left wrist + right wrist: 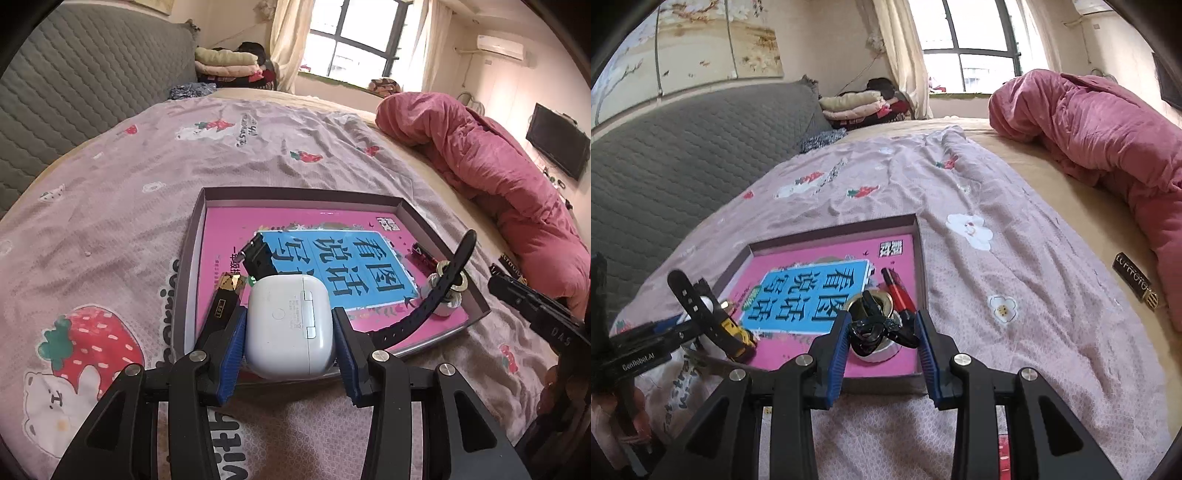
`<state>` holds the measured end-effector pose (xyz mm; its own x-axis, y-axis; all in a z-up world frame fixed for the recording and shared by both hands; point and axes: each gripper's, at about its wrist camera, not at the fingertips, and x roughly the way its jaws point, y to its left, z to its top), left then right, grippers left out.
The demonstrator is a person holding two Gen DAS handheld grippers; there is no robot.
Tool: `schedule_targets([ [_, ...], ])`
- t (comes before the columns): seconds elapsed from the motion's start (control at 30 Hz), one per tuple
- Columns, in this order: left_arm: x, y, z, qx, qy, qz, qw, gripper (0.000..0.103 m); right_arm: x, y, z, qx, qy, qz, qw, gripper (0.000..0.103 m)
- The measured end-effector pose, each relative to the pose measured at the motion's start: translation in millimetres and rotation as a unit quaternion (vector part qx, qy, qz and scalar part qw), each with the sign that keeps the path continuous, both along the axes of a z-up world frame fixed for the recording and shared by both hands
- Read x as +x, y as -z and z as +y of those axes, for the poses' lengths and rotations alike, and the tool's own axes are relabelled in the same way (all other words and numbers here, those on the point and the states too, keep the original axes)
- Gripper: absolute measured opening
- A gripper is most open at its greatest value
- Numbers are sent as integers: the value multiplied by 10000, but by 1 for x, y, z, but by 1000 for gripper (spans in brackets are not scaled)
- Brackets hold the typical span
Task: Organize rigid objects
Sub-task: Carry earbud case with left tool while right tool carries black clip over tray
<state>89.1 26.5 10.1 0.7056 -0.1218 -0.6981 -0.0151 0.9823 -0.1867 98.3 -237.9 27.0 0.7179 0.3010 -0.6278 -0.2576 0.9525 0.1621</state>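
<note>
Left wrist view: the left gripper [290, 332] clamps a white earbud case [290, 325] at the near edge of the tray [192, 236], which sits on the bed sheet [110, 177]. A pink book [229, 229] lines the tray; a battery [424, 258] and tape roll [448, 295] lie inside at its right. The right gripper [882, 334] pinches a black hair clip [875, 328] over that roll. A black strap [698, 306] stands at the tray's left.
</note>
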Motion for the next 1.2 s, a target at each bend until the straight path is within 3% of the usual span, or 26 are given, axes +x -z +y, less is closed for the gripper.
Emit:
schedule_targets([
  [0.17, 2, 4, -4, 32, 75, 52, 10000, 46, 1, 9, 11, -336, -74, 98, 9994, 36],
  [1.2, 7, 13, -9, 39, 198, 179, 9996, 46, 18, 26, 17, -574, -32, 378, 9976, 36],
])
